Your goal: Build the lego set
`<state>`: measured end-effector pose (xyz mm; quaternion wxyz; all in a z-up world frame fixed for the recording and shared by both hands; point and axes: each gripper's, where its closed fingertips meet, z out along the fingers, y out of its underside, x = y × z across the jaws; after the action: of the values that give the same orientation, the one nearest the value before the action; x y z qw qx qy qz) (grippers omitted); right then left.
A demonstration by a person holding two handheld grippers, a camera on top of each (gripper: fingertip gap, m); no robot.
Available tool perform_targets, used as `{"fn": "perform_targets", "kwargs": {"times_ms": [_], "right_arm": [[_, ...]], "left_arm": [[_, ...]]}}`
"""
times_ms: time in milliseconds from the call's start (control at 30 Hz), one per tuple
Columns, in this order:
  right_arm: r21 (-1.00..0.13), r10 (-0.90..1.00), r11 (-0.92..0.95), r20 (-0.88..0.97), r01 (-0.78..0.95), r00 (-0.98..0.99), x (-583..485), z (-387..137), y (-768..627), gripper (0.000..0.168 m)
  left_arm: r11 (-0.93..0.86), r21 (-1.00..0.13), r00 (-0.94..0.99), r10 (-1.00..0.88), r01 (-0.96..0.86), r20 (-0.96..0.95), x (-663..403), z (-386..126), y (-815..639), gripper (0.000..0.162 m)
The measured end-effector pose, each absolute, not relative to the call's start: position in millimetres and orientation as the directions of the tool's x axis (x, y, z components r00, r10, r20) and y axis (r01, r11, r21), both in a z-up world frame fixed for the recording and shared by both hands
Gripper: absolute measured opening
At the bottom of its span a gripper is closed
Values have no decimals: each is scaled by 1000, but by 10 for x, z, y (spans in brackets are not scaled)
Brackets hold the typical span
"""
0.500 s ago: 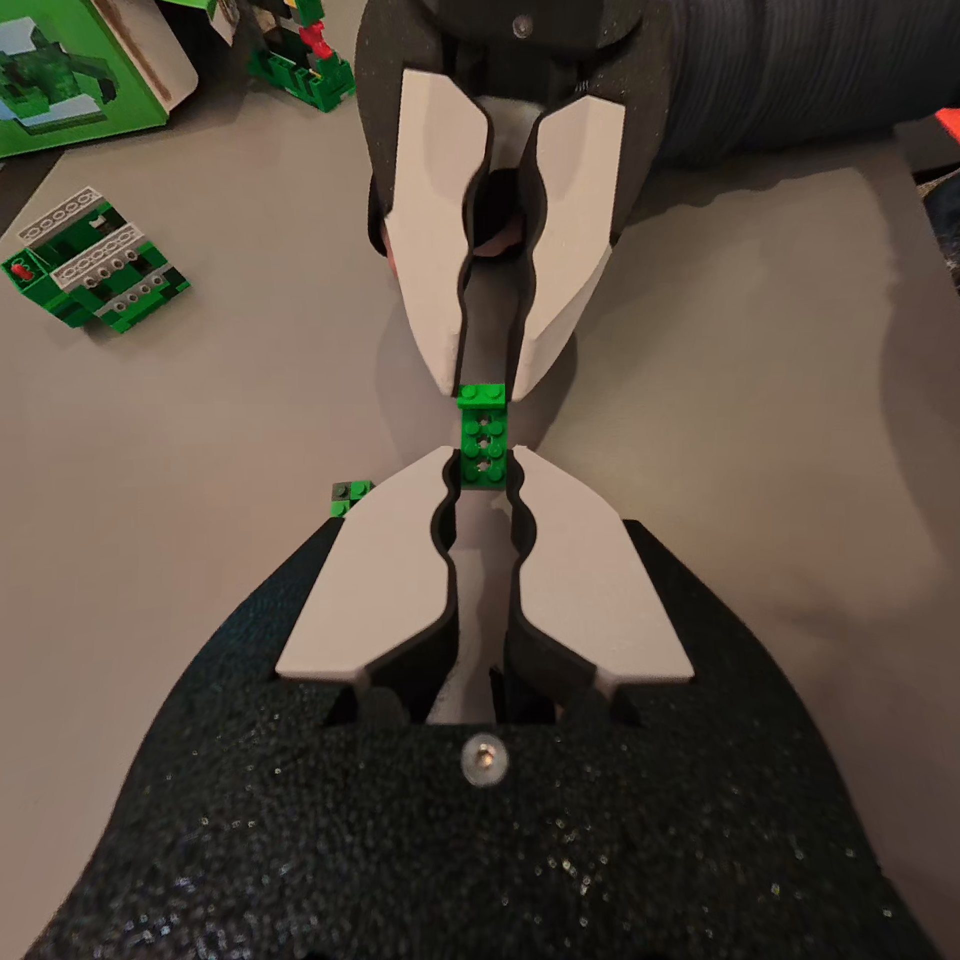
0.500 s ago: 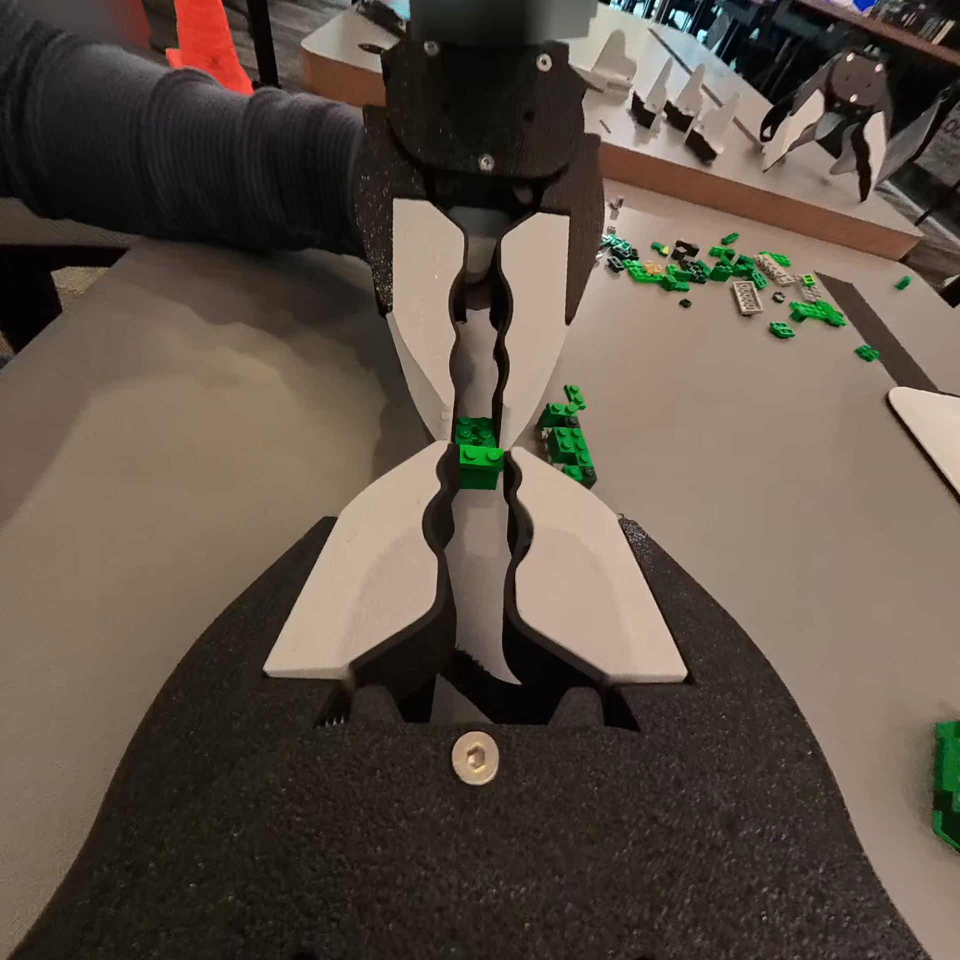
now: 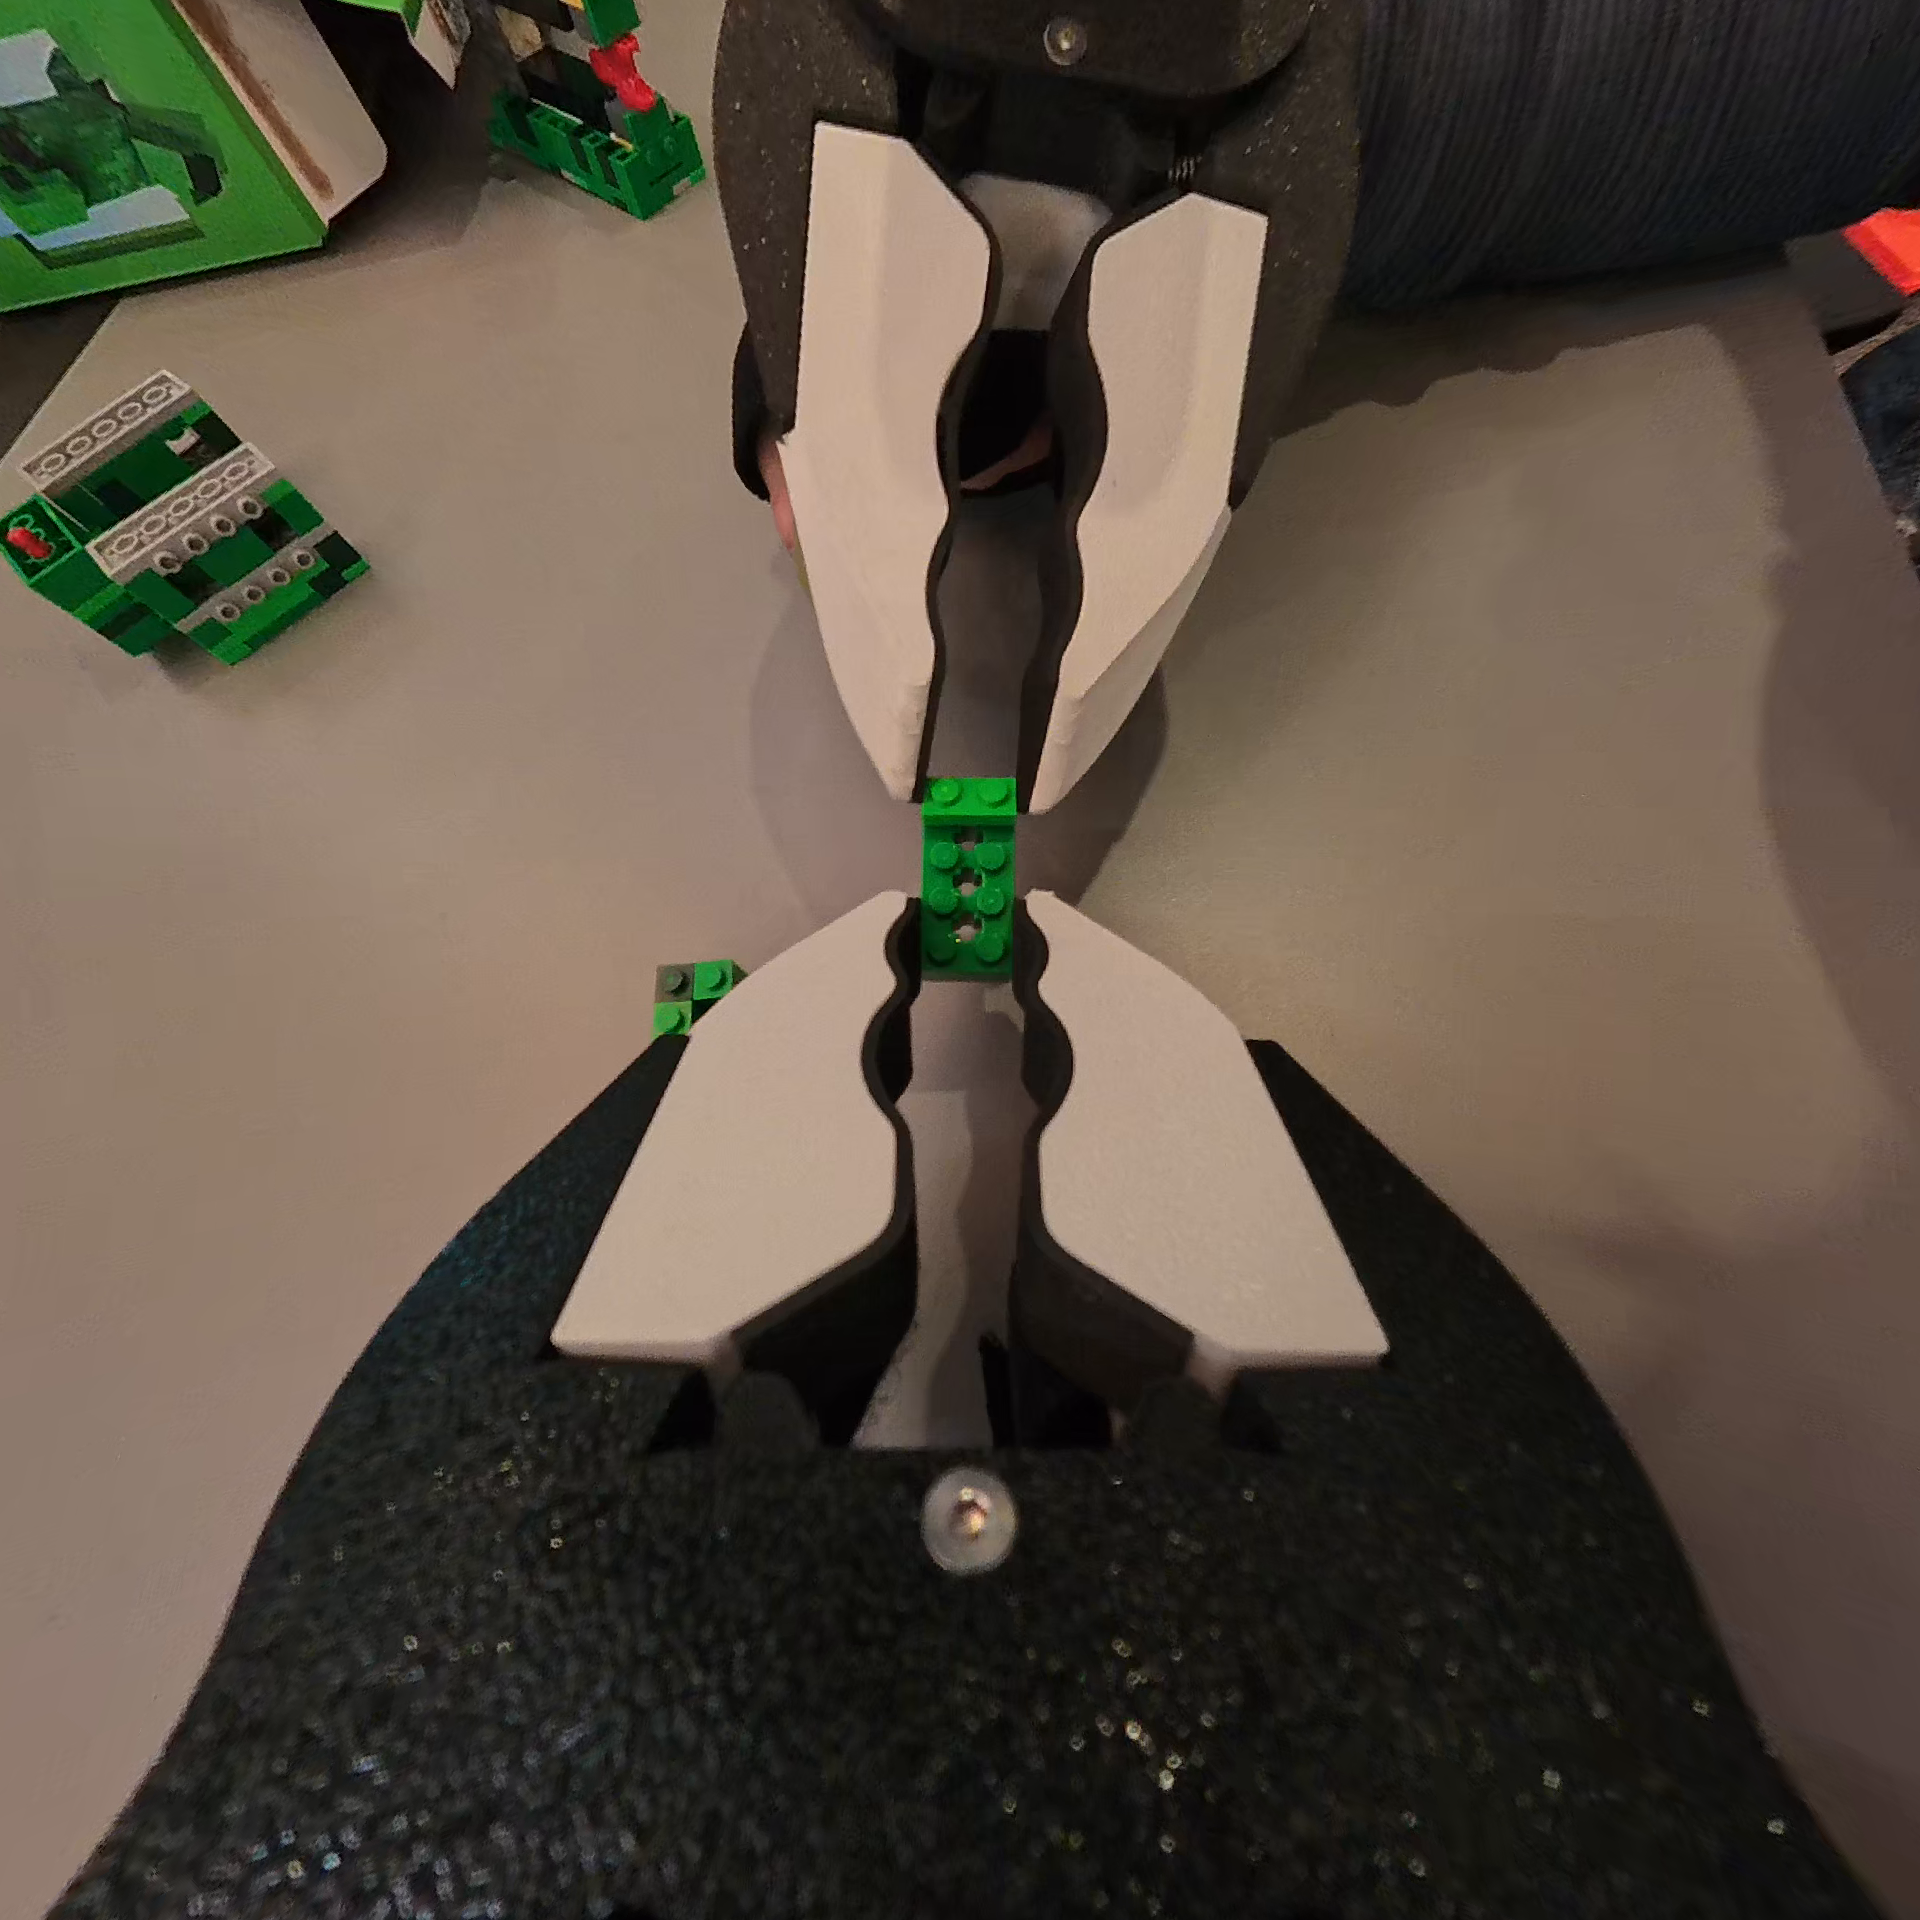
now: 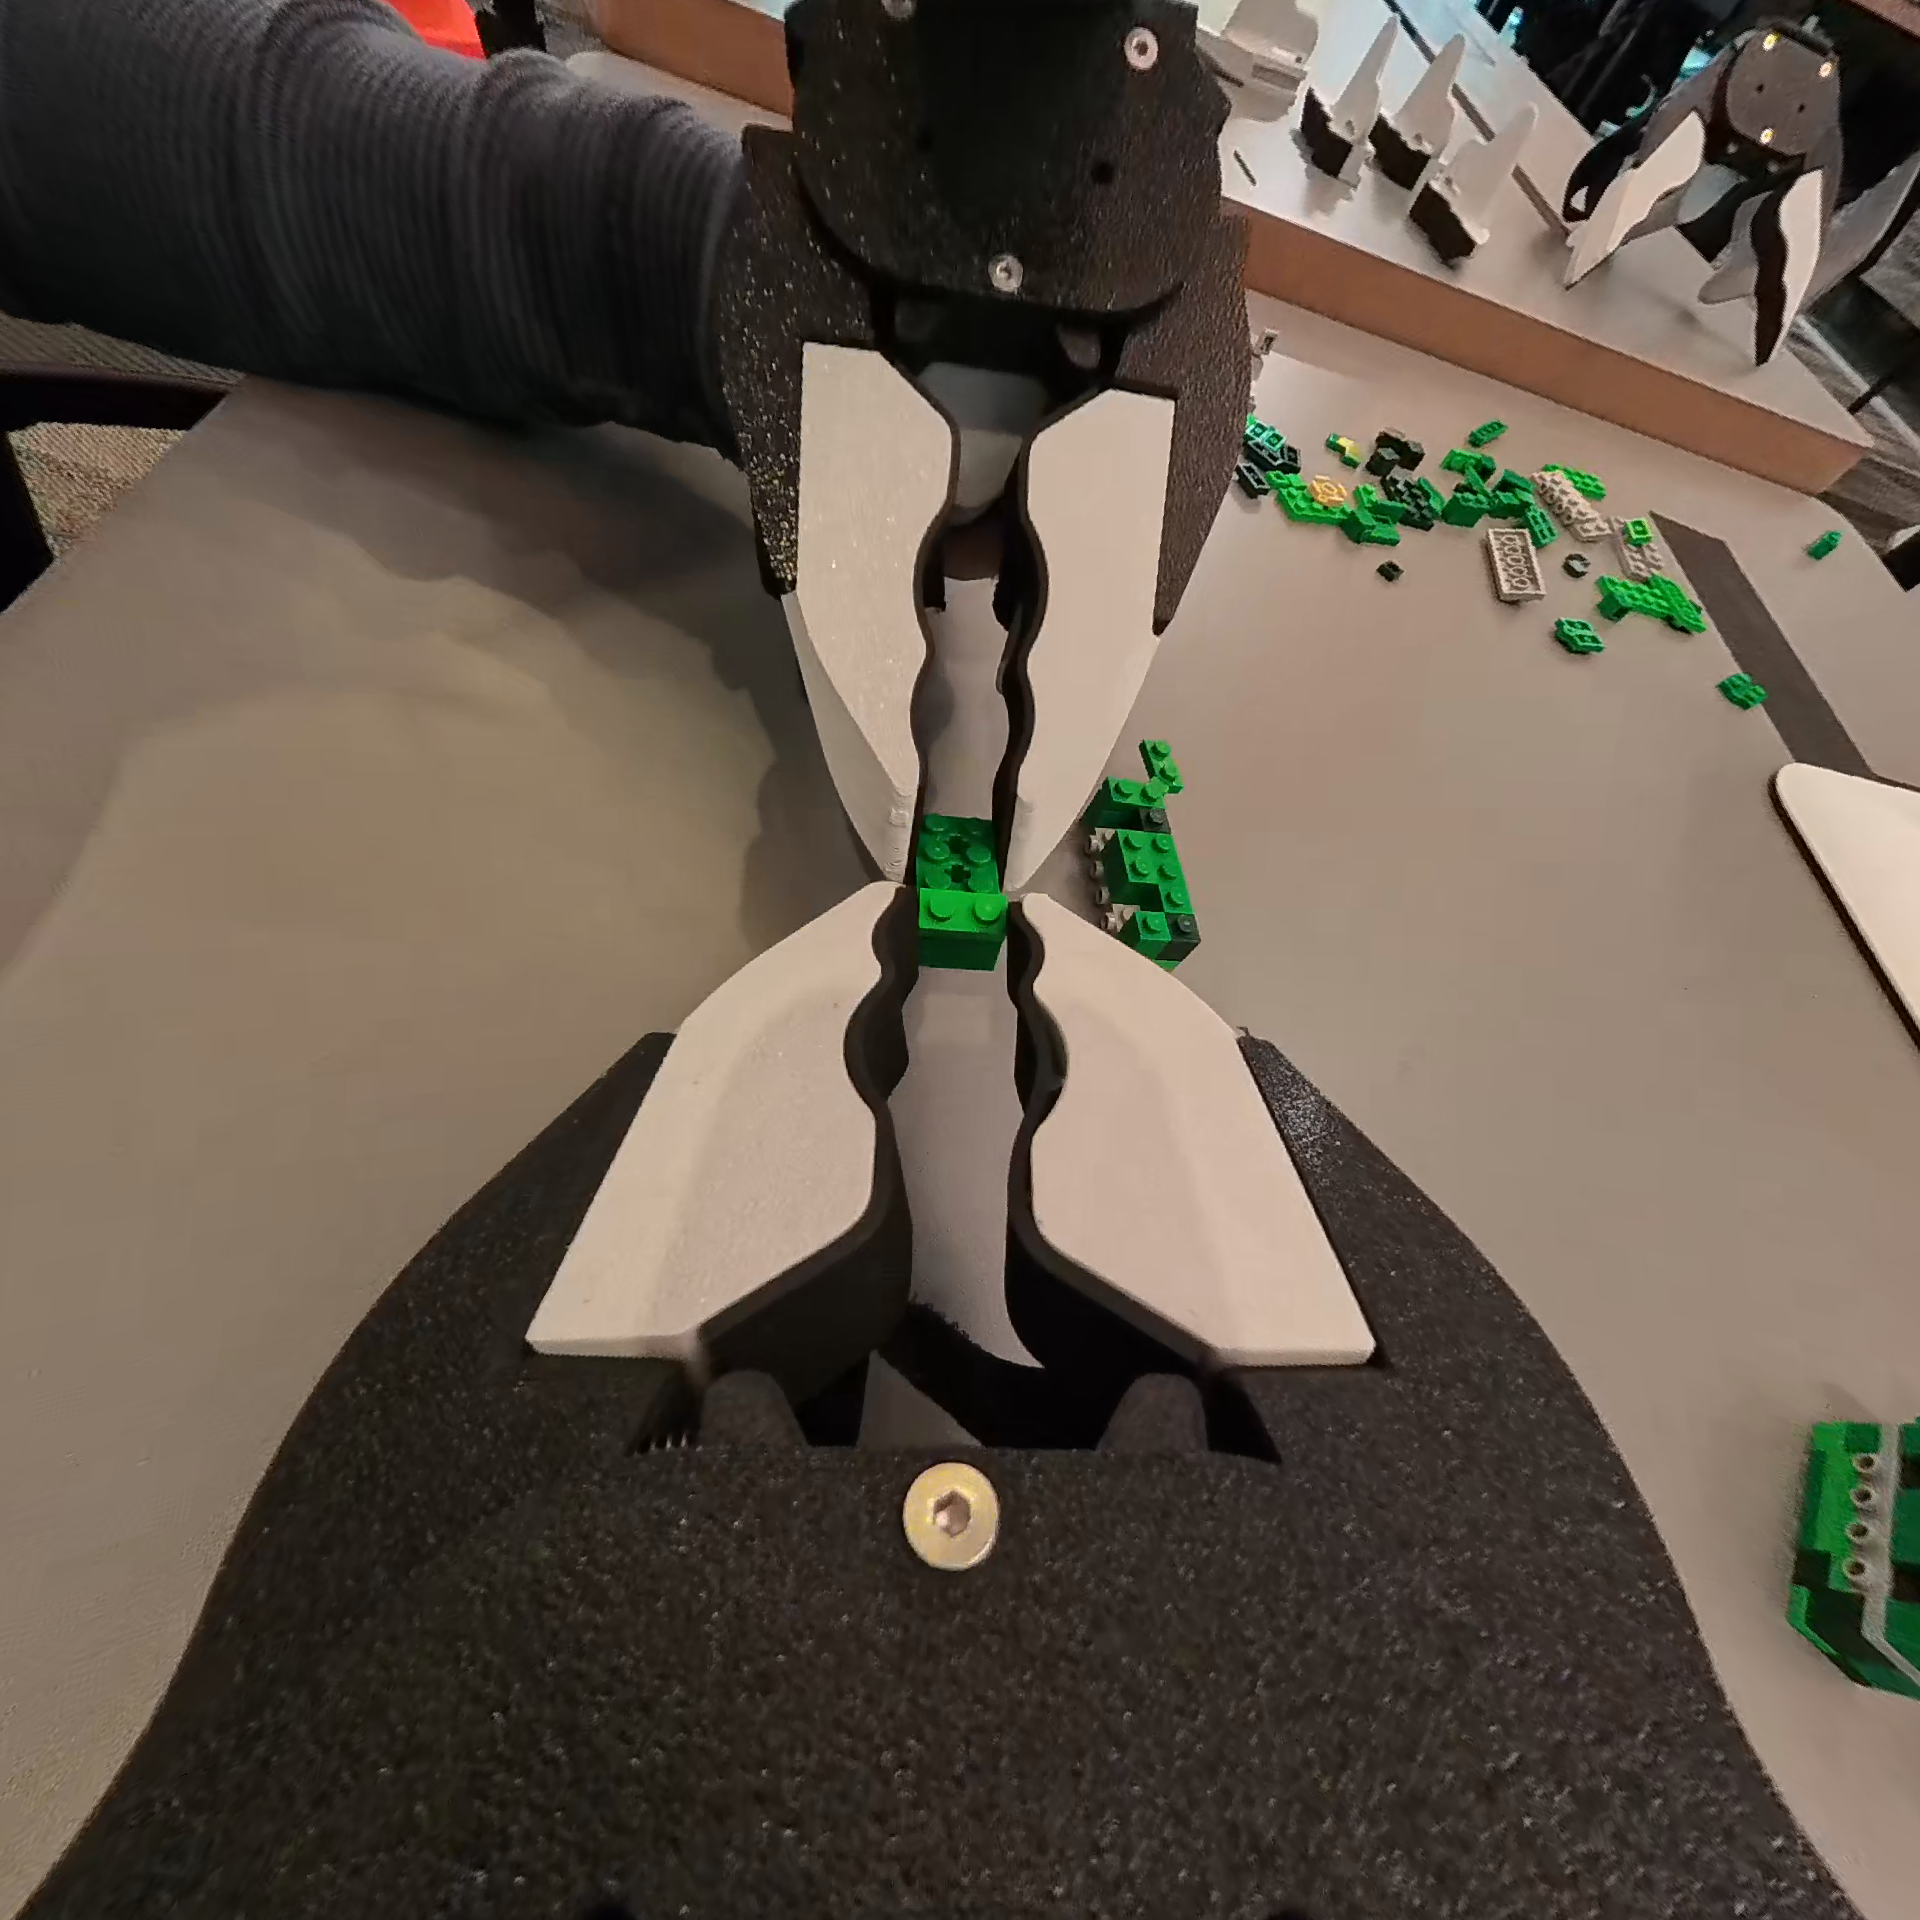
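Both tongs (image 3: pixel 968 940) (image 4: pixel 961 925) clamped on green brick stack (image 3: pixel 968 894) | underside hidden

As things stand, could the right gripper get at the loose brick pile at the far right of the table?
Probably not yet. The right gripper is shut on a green brick that meets the plate the left gripper holds. The table toward the pile looks free, once it lets go.

Right gripper (image 4: pixel 961 928) pinches a green brick (image 4: pixel 962 932), pressed against the studded piece (image 4: pixel 954 854) clamped by the left gripper (image 4: pixel 954 847) opposite.
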<state>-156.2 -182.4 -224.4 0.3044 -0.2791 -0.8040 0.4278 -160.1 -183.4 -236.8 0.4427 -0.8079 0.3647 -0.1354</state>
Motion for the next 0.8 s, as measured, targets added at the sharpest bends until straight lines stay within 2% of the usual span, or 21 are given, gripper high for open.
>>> {"fn": "perform_targets", "kwargs": {"times_ms": [800], "right_arm": [[-804,695,554,302,217,-652,-1556,-2279,-1814,17]], "left_arm": [[-352,-816,697,-712,-459,-84,-1579,-2383,-1835,16]]}}
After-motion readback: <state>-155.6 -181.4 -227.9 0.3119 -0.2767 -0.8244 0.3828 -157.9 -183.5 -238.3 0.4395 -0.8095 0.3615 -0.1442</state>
